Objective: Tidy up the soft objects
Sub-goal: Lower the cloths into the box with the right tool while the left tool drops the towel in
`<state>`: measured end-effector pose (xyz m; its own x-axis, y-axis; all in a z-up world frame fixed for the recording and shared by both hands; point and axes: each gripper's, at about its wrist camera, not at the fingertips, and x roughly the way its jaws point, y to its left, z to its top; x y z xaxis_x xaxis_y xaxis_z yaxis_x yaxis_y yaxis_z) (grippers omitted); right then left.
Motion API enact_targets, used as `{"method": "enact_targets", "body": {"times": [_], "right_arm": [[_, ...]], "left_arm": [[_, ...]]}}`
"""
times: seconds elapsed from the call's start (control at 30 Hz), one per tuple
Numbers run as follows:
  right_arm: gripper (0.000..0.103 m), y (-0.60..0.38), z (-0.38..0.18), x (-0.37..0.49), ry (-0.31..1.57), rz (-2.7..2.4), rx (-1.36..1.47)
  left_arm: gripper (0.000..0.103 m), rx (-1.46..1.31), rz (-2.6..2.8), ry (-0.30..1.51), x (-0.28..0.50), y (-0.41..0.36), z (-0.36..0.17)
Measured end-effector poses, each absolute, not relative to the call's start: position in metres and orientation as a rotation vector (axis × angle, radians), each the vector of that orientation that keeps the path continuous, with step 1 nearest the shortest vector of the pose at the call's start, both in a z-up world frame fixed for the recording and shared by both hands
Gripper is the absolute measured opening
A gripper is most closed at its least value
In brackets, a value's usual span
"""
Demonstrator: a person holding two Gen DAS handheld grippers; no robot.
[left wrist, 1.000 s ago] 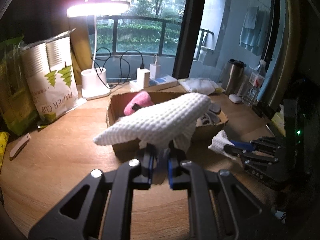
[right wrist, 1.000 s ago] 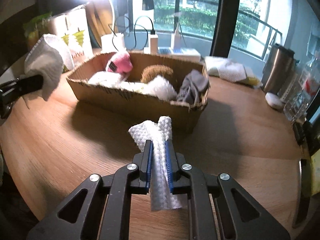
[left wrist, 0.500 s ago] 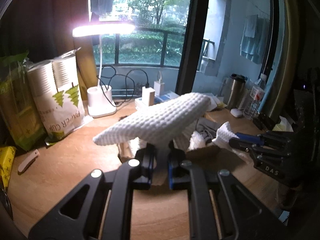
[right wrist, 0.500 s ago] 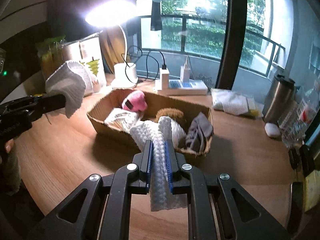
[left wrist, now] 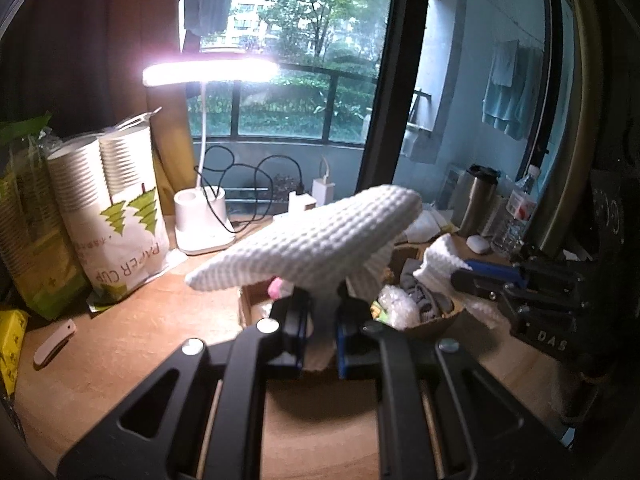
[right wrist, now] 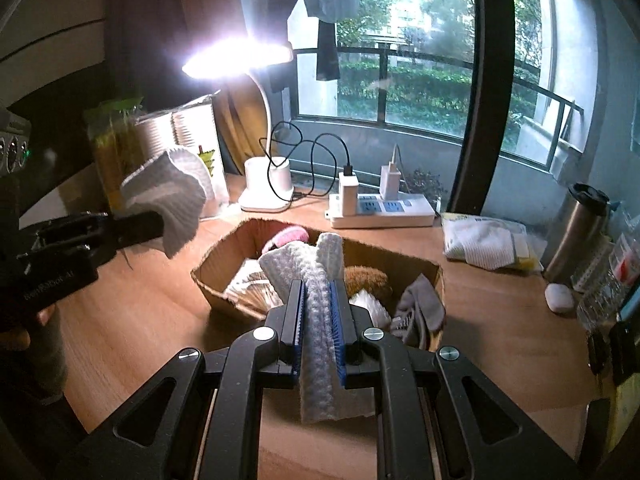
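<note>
My left gripper [left wrist: 319,308] is shut on a white waffle-weave cloth [left wrist: 312,240], which spreads sideways above the fingers and hides much of the cardboard box [left wrist: 436,320] behind it. In the right wrist view the same left gripper [right wrist: 156,220] and its cloth [right wrist: 172,196] hang at the left, above the desk. My right gripper [right wrist: 318,296] is shut on a second white waffle cloth [right wrist: 316,344], held in the air in front of the box [right wrist: 216,292]. A pink item [right wrist: 290,236], a brown item [right wrist: 366,278] and a grey sock [right wrist: 424,304] lie in the box.
A lit desk lamp [right wrist: 266,188], a power strip [right wrist: 384,210] with chargers and a bag of paper cups [left wrist: 116,208] stand along the back. To the right are a packet of folded cloths [right wrist: 488,240], a steel tumbler [right wrist: 576,232] and a white case [right wrist: 560,298].
Both grippers have risen with their cloths. The right cloth has come up off the desk, and the box now sits lower in both views.
</note>
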<state>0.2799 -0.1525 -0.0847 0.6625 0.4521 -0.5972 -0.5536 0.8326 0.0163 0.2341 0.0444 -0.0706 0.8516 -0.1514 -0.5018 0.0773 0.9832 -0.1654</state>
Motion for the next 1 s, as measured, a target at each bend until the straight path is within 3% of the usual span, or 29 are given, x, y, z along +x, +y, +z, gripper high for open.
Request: {"method": "enact_targets", "body": {"times": [0.33,1.0], "right_arm": [[0.014,-0.148,-0.089,0.306,0.598,0.574,-0.131],[0.014,-0.126,-0.151,0.369,0.724,0.608,-0.100]], "left_arm": [[0.013,-0.150,-0.133,0.584,0.265,0.045,-0.092],[0.013,-0.202,-0.174,0.766,0.327,0.044,-0.163]]}}
